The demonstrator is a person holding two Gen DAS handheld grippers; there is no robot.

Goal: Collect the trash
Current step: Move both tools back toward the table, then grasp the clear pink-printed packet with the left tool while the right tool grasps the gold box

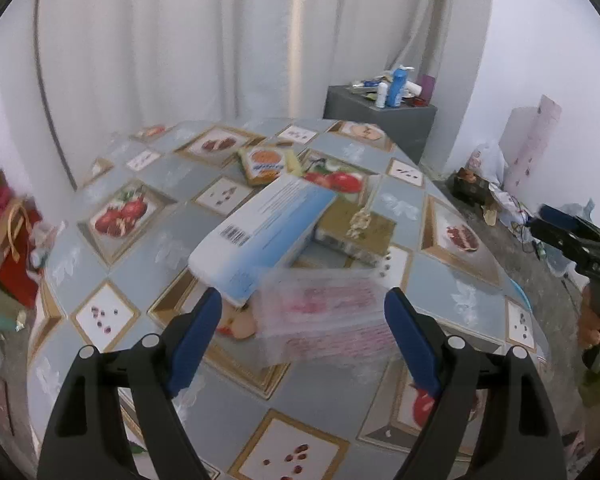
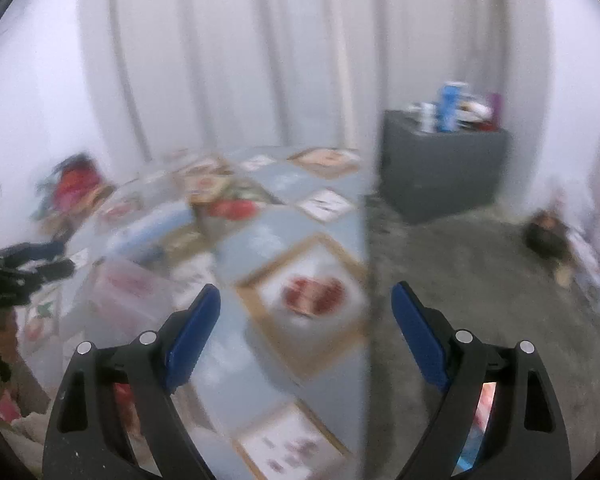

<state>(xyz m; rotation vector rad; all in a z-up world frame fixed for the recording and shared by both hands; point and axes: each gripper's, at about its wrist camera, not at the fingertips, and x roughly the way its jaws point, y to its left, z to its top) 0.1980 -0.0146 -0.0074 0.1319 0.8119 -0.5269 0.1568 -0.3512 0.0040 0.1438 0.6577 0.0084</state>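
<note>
My left gripper (image 1: pixel 304 300) is open above a table (image 1: pixel 148 240) covered in a fruit-patterned cloth. A clear plastic container with pink print (image 1: pixel 324 316) lies between and just beyond its blue fingers (image 1: pixel 198 332), untouched. Behind it rests a white and blue carton (image 1: pixel 260 232), partly on a brown box (image 1: pixel 352 232). An orange packet (image 1: pixel 260 166) lies farther back. My right gripper (image 2: pixel 306 300) is open over the table's right edge (image 2: pixel 366 280), with nothing between its pads. It shows in the left wrist view as the right gripper (image 1: pixel 568 232) at the far right, held by a hand (image 1: pixel 596 320). The right wrist view is blurred.
A grey cabinet (image 1: pixel 380 120) with bottles on top stands in the corner behind the table. White curtains (image 1: pixel 180 40) hang along the back wall. Bags and clutter lie on the floor at the left (image 1: pixel 8 232) and at the right (image 1: pixel 484 184).
</note>
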